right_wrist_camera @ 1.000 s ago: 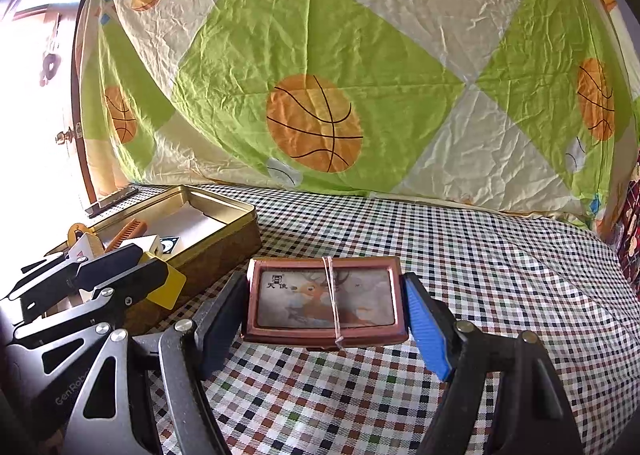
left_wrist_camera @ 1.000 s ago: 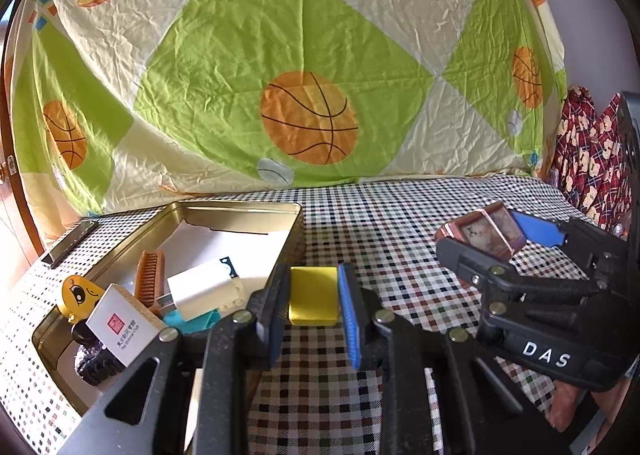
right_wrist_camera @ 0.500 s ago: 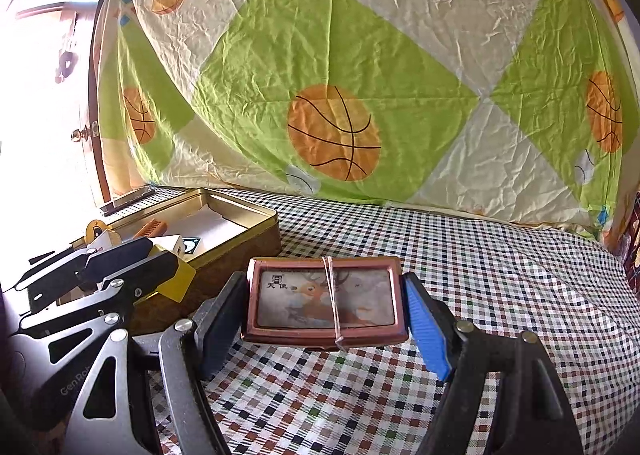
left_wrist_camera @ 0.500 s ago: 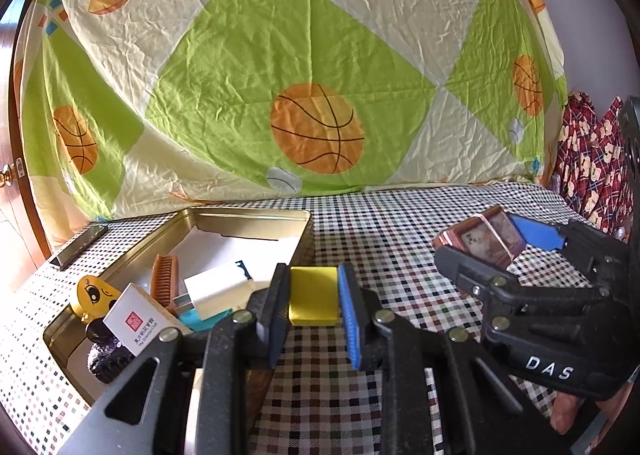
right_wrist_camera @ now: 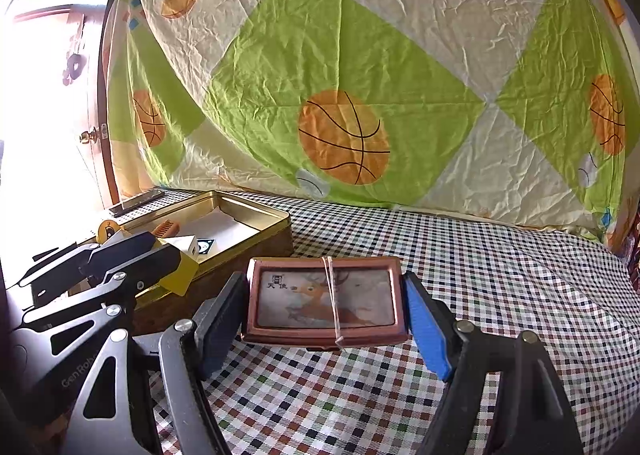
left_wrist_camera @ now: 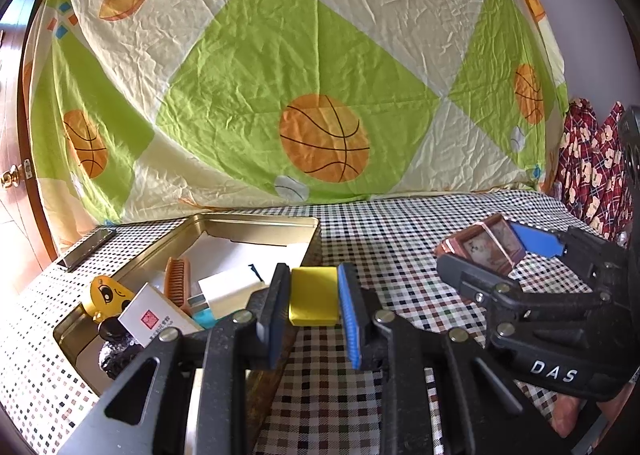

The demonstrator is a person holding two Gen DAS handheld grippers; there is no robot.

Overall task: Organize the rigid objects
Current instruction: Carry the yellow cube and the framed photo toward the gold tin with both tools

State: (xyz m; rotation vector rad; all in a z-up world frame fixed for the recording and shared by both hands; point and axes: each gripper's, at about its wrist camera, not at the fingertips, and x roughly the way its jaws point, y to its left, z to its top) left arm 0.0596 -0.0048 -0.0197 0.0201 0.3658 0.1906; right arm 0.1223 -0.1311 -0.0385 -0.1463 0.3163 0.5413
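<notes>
Left wrist view: the left gripper point(left_wrist_camera: 314, 301) clamps a small yellow block point(left_wrist_camera: 313, 301) between its two pads, holding it off the checkered tablecloth point(left_wrist_camera: 384, 255), just beside the near right corner of the open gold tin point(left_wrist_camera: 256, 221). Inside the tin lie a wooden comb point(left_wrist_camera: 178, 285), a white card box with a red seal point(left_wrist_camera: 154, 321), a yellow cartoon figure point(left_wrist_camera: 106, 295) and a white charger point(left_wrist_camera: 228, 287). To the right, the right gripper point(left_wrist_camera: 490, 251) carries a copper-brown tin with a deer picture point(left_wrist_camera: 486, 247).

Right wrist view: the right gripper point(right_wrist_camera: 326, 301) stands wide, its pads pressed on the short ends of the deer tin point(right_wrist_camera: 324, 299), which a rubber band point(right_wrist_camera: 332, 295) wraps across the middle; the tin hangs level above the cloth point(right_wrist_camera: 500, 275). At the left, the left gripper point(right_wrist_camera: 176, 269) grips the yellow block point(right_wrist_camera: 182, 275) against the gold tin's point(right_wrist_camera: 276, 215) near wall. A bed sheet printed with basketballs point(right_wrist_camera: 360, 95) hangs behind.
</notes>
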